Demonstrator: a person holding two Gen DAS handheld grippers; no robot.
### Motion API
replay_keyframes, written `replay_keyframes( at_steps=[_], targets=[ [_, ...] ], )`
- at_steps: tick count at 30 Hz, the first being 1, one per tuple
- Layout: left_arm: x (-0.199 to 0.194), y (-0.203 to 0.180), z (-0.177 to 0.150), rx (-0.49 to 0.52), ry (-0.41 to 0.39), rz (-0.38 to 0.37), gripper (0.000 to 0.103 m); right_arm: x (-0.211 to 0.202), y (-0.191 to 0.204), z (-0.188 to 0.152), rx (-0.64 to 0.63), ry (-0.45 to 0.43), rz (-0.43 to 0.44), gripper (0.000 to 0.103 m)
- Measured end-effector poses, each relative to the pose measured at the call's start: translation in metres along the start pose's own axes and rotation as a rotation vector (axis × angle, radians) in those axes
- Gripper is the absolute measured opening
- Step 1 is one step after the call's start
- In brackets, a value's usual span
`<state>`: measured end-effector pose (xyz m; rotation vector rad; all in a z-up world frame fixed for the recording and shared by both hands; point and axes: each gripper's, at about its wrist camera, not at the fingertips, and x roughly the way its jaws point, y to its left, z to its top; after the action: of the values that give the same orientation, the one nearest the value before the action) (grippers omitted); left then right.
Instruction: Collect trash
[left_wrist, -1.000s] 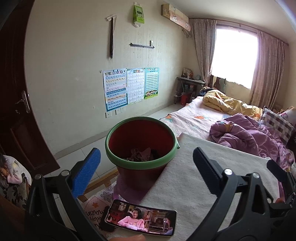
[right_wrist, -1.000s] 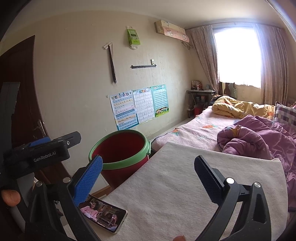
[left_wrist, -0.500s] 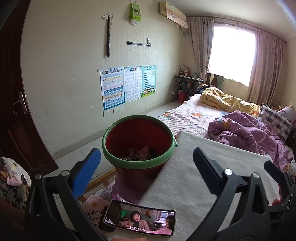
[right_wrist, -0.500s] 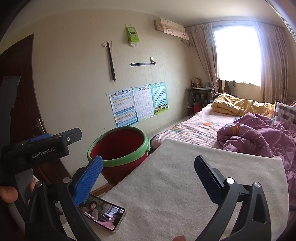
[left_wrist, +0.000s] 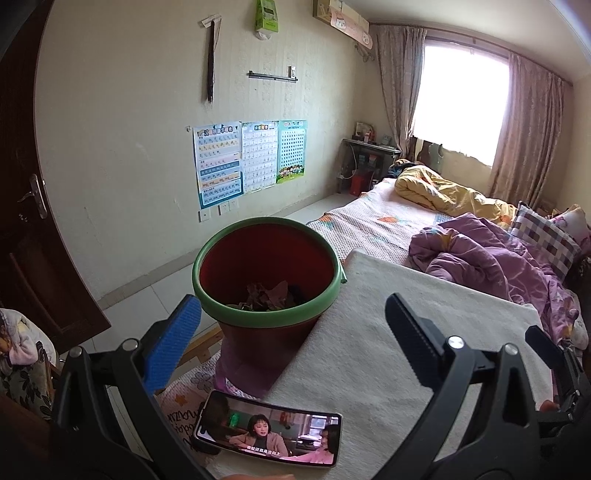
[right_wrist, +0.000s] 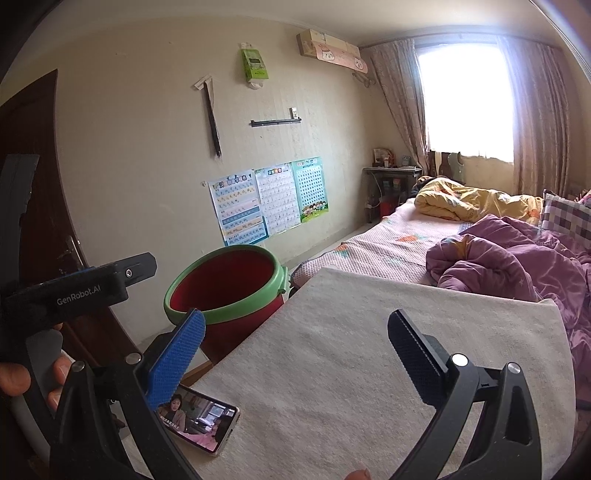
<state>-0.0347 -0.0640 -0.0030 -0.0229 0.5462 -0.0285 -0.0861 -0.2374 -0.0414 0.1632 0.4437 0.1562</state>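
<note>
Now hovering near the red bucket (left_wrist: 266, 280) — left gripper (left_wrist: 291, 328) and right gripper (right_wrist: 295, 350) both spread wide, empty; crumpled trash (left_wrist: 267, 295) inside, phone (left_wrist: 269, 432) just beside its base.
</note>
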Motion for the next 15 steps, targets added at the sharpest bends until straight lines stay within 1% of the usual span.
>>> replay_keyframes(
  at_steps=[8,11,13,15],
  targets=[
    [0.002,-0.004,0.0,0.003,0.007,-0.012,0.098,-0.001,-0.009,-0.008,0.014,0.015,-0.024,0.096],
    [0.003,-0.003,-0.002,0.006,0.003,-0.011,0.098,0.002,-0.018,-0.015,0.029,0.041,-0.042,0.096],
    [0.005,-0.001,-0.003,0.01,0.007,0.0,0.098,0.006,-0.03,-0.024,0.059,0.077,-0.065,0.096],
    [0.008,0.005,-0.005,-0.001,0.018,0.006,0.098,0.01,-0.051,-0.036,0.086,0.114,-0.141,0.096]
  ],
)
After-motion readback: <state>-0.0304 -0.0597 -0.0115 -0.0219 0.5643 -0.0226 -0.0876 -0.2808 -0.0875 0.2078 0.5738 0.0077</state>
